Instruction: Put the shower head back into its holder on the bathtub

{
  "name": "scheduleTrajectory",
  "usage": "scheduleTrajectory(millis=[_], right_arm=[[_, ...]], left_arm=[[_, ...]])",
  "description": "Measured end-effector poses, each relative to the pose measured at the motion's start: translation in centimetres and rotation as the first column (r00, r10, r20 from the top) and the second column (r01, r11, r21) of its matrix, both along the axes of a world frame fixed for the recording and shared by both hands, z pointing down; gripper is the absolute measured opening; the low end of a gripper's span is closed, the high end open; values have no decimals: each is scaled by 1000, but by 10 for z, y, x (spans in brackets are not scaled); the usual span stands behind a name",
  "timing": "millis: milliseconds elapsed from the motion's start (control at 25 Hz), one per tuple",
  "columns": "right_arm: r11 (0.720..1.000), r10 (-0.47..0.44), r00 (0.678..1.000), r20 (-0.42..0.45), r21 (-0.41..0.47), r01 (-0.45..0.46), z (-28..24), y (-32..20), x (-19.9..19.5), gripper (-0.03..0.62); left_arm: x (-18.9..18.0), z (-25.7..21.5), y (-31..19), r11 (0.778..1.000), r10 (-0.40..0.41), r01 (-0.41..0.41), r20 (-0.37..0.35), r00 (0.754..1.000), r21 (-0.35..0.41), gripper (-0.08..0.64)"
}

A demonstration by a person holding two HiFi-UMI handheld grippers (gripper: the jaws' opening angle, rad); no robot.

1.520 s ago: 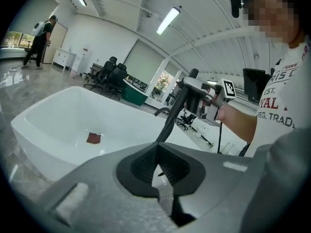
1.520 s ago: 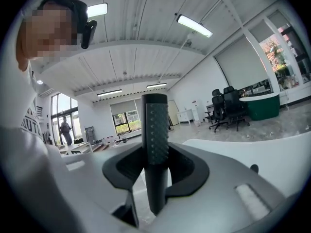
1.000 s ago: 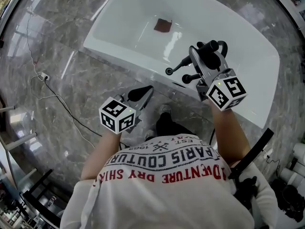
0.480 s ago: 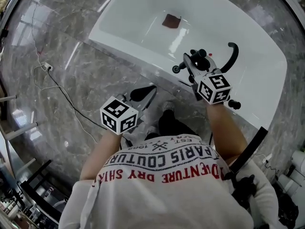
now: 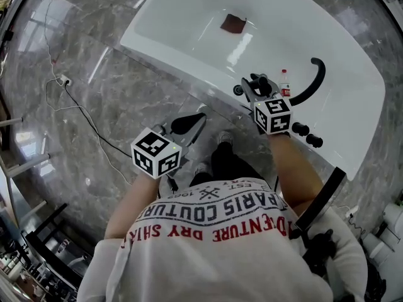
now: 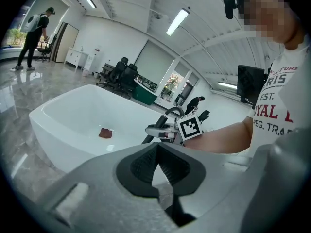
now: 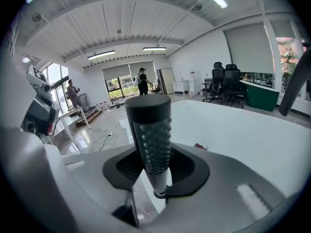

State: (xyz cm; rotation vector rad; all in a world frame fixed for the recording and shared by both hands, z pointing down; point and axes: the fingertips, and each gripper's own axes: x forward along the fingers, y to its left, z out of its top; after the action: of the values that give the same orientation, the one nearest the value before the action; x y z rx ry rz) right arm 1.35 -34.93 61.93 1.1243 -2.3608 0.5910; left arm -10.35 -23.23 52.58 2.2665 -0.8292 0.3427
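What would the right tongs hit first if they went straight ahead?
Probably the white bathtub, rim or inner wall, just beyond the shower head they grip; depth is hard to judge.

We get bright, even light from ceiling strips, plus daylight through the far windows. Glare streaks on the polished floor. The white tub is near blown out, with soft shadows only. Heavy fisheye in all views, with bent edges and black vignetted corners. Focus is mostly sharp and there's no motion blur.
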Motion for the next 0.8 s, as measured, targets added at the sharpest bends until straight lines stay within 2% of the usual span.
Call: scheduleTrajectory(millis=[280,560,600,680,800], right_arm=[[1000,-9,997,-75,-30,7,36,5,-1,124],[999,-18,997,-81,-36,16,49,7,-16,124],[999,-18,997,-76,-34,15,48,7,-18,129],[999,-13,998,-66,-31,11,41,6,-20,181],[1000,14,999,-50,-16,-15,22,7,-15,202]], left_arm=[[-5,6,3,1000,-10,11,13,1000,-11,2],[-11,9,8,1000,-18,18,25,1000,-10,2],[-11,7,7,1000,-19,20,25,1000,-3,2],[-11,2,6,1000,-17,17,20,1000,11,2],[-12,-10,5,999,-4,3,10,1000,34,2]])
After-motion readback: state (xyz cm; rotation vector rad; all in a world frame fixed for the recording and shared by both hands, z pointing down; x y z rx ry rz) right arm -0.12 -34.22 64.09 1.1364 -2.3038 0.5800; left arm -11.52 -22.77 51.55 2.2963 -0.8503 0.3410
